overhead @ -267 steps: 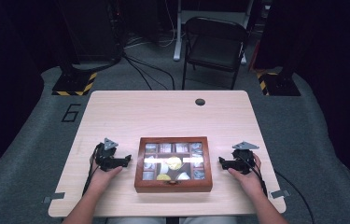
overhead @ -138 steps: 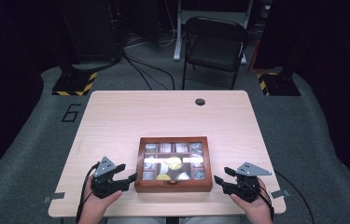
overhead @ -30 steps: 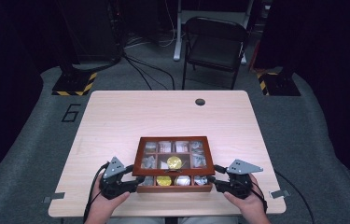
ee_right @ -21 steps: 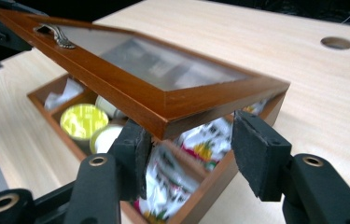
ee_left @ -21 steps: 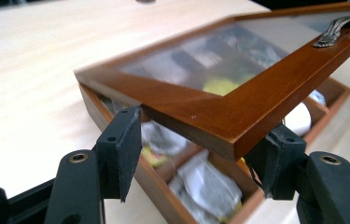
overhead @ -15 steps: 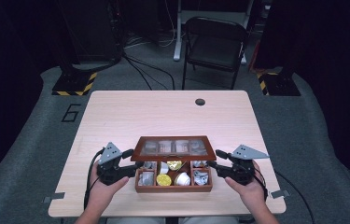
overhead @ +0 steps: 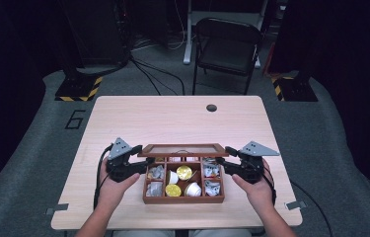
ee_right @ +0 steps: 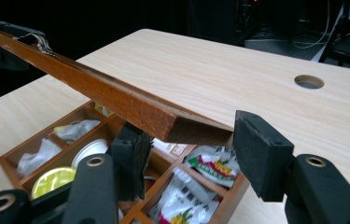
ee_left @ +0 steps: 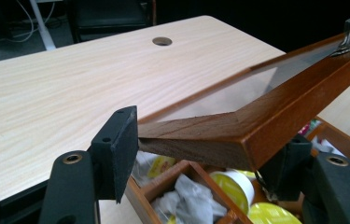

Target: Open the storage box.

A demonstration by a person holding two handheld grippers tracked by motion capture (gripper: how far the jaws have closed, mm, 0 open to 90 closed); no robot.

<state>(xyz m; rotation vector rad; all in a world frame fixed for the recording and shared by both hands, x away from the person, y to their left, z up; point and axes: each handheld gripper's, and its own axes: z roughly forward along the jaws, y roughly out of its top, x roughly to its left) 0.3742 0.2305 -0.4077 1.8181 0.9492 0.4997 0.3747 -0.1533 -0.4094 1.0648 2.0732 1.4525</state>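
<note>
Pale wood grain runs across the table [overhead: 172, 118], which stands on grey carpet in a dark room, with a folding chair [overhead: 227, 47] behind its far edge and a round cable hole [overhead: 211, 107] near that edge.

At the left gripper [ee_left: 200, 154], the 2 jaws have just been opening. In the left gripper view they stand partly apart around the near left corner of the lid [ee_left: 275, 107]: the corner's tip touches the pad [ee_left: 116, 149] on the left, and the lid's wooden edge lies on top of the other jaw.

At the right gripper [ee_right: 186, 149], the jaws have likewise just been opening. The lid's right corner sits between them, resting on the left pad [ee_right: 133, 154], with a gap to the pad [ee_right: 259, 154] on the right. Neither pair clamps the wood.

Seen from the high view, the glass-paned lid is raised at its front edge, hinged at the back of the wooden box [overhead: 183, 198], which sits at the table's near edge between the 2 hands. Its compartments hold gold-topped capsules [overhead: 184, 172], white pods and crumpled sachets [ee_right: 200, 186].
</note>
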